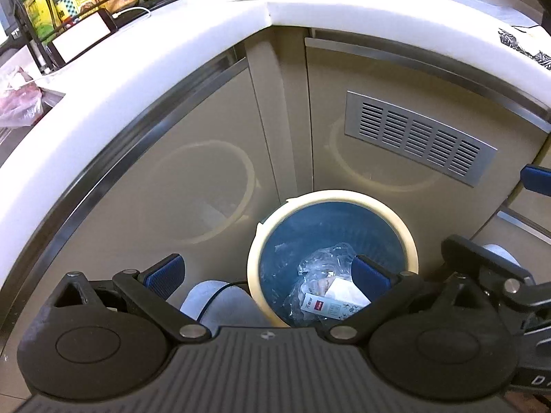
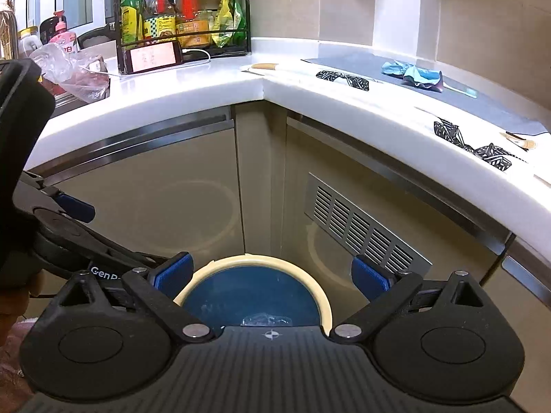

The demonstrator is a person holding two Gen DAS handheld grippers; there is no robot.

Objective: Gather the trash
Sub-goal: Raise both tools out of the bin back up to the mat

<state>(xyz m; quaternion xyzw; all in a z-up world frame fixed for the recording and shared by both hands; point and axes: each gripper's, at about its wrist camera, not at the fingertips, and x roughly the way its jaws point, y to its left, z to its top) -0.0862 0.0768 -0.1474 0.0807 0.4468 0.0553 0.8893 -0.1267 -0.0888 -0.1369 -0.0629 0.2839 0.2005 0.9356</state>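
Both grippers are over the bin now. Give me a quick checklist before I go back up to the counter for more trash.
1. Left gripper empty, jaws apart: ok.
2. Right gripper empty, jaws apart: ok.
3. Dropped trash inside the bin, clear plastic wrap and small carton at the bottom: ok.
4. Trash left on the counter, patterned wrappers and crumpled blue wrapper: not ok.
5. Floor around bin free of litter: cannot tell.

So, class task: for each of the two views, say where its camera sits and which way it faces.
Left wrist: on the left gripper, angled down into the trash bin by the corner cabinets; its open jaws, the right gripper show.
Right wrist: on the right gripper, aimed at the counter corner; its open jaws, the left gripper show.
Shared: the bin, vent grille, condiment rack.
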